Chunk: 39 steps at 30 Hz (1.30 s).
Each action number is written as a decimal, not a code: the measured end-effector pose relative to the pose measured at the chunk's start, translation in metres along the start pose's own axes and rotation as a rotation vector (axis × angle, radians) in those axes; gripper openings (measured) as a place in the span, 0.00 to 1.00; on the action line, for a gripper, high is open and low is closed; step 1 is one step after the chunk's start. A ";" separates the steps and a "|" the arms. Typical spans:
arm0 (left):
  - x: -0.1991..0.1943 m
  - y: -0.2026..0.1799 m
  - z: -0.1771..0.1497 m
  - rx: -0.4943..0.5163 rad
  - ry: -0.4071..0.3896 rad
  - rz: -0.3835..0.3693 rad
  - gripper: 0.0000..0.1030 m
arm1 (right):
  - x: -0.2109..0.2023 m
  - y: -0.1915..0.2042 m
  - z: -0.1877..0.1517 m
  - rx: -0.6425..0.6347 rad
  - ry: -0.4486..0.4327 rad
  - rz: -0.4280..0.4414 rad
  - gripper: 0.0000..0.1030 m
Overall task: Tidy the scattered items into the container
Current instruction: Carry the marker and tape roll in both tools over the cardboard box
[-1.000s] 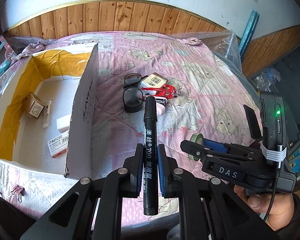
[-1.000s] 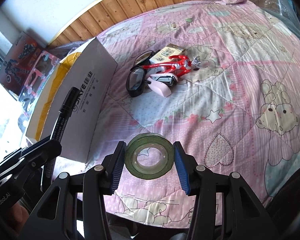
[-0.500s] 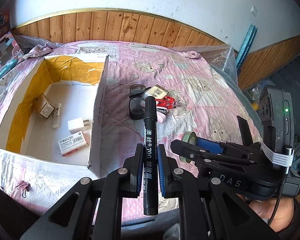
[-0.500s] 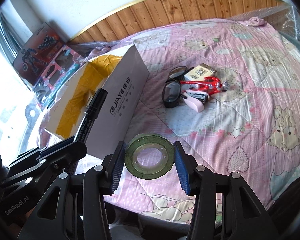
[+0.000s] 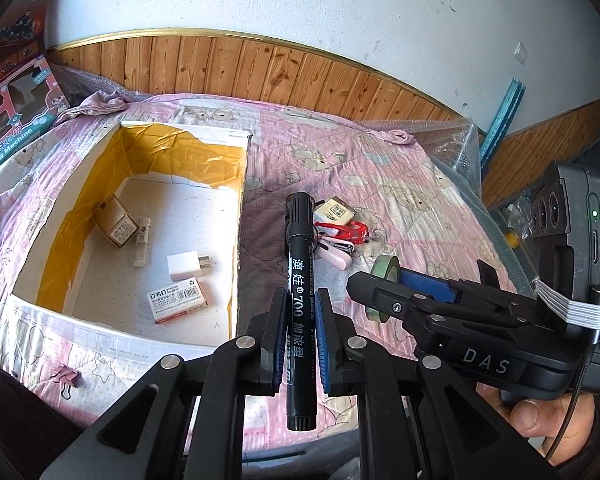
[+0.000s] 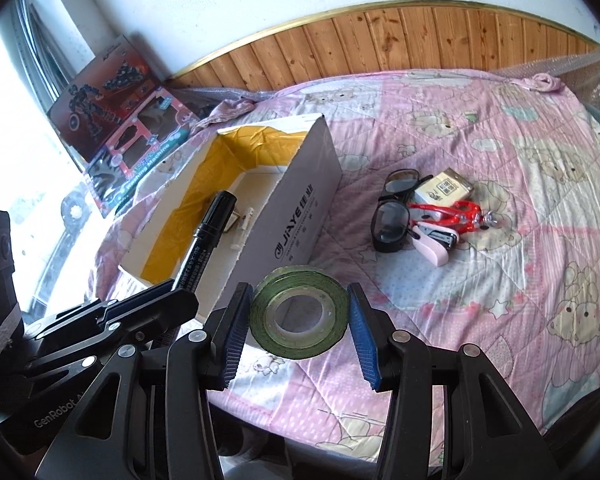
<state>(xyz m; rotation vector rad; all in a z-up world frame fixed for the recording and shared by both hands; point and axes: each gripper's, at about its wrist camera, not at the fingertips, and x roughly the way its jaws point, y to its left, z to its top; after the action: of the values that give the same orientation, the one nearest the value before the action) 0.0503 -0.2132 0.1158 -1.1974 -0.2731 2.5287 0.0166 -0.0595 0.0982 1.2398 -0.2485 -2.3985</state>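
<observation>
Left wrist view: left gripper (image 5: 300,336) pinches marker (image 5: 300,280), hiding glasses (image 6: 392,212) at 12 o'clock. Right gripper (image 6: 299,320) clamps tape roll (image 6: 299,312); box (image 5: 236,240) floor partly hidden

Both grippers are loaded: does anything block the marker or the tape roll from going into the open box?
Only the box's near right wall lies between the tape roll and the interior. The marker in the left gripper has the same wall just to its left; the top is open.

Glossy black plastic marker (image 5: 300,276), shiny green tape roll (image 6: 299,312), matt cardboard box (image 6: 300,208), quilted cloth bedspread (image 6: 480,280).
</observation>
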 end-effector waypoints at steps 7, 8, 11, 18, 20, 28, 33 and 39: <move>-0.008 0.016 0.008 -0.023 -0.016 0.006 0.14 | 0.003 0.021 0.015 -0.039 -0.009 0.021 0.48; -0.009 0.019 0.009 -0.029 -0.018 0.006 0.14 | 0.004 0.024 0.017 -0.044 -0.010 0.024 0.48; -0.011 0.027 0.013 -0.041 -0.024 0.009 0.14 | 0.006 0.033 0.023 -0.061 -0.012 0.032 0.48; -0.014 0.047 0.022 -0.076 -0.042 0.021 0.14 | 0.013 0.051 0.037 -0.104 -0.009 0.048 0.48; -0.016 0.054 0.026 -0.086 -0.048 0.024 0.14 | 0.015 0.055 0.041 -0.112 -0.008 0.055 0.48; -0.019 0.076 0.043 -0.105 -0.074 0.047 0.14 | 0.024 0.066 0.061 -0.120 -0.008 0.084 0.48; -0.016 0.087 0.052 -0.110 -0.079 0.056 0.14 | 0.032 0.071 0.076 -0.128 -0.012 0.086 0.48; -0.004 0.097 0.063 -0.112 -0.066 0.063 0.14 | 0.045 0.075 0.090 -0.137 -0.008 0.085 0.48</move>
<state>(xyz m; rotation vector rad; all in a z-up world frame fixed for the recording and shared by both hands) -0.0170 -0.3066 0.1281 -1.1817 -0.4037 2.6415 -0.0582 -0.1499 0.1436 1.1350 -0.1338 -2.3075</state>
